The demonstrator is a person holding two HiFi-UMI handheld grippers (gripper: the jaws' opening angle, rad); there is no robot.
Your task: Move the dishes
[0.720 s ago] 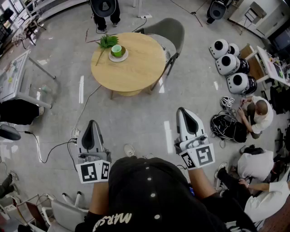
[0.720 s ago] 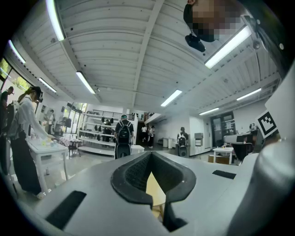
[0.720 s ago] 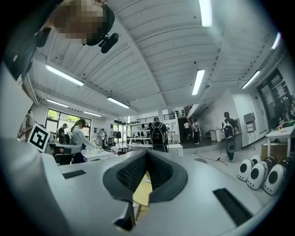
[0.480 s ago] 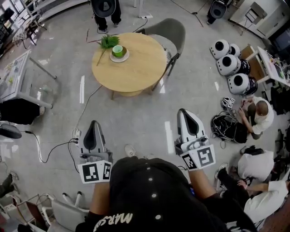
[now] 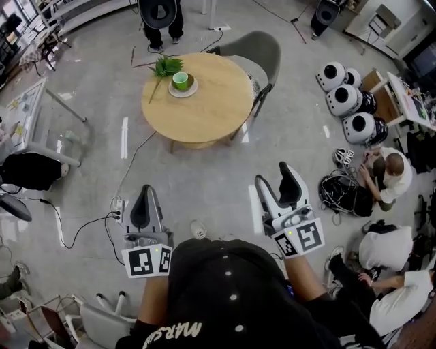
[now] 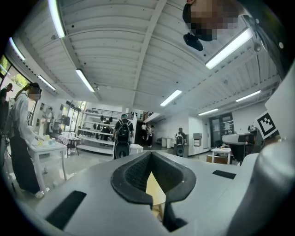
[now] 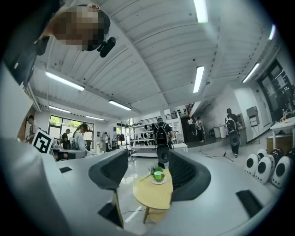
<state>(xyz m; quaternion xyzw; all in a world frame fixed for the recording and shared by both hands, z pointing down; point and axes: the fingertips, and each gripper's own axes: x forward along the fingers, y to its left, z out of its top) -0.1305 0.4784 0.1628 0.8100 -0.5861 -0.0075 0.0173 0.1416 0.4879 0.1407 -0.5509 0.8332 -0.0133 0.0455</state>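
Note:
A green cup (image 5: 181,81) stands on a white saucer (image 5: 182,89) at the far left of a round wooden table (image 5: 204,102), with a green leafy sprig (image 5: 163,67) beside it. Both grippers are held level above the floor, well short of the table. My left gripper (image 5: 144,195) is shut with nothing in it; in the left gripper view (image 6: 151,159) a sliver of table shows between its jaws. My right gripper (image 5: 274,177) is open and empty. The right gripper view (image 7: 147,160) frames the cup (image 7: 158,175) and table (image 7: 154,196) between its jaws.
A grey chair (image 5: 253,51) stands behind the table, and a person (image 5: 158,15) stands beyond it. White round devices (image 5: 344,95) and people sitting on the floor (image 5: 385,170) fill the right side. Cables and a power strip (image 5: 116,203) lie at the left near a glass table (image 5: 27,112).
The right gripper's jaws have opened from shut. Both grippers sit slightly lower in the head view. The left gripper stays shut.

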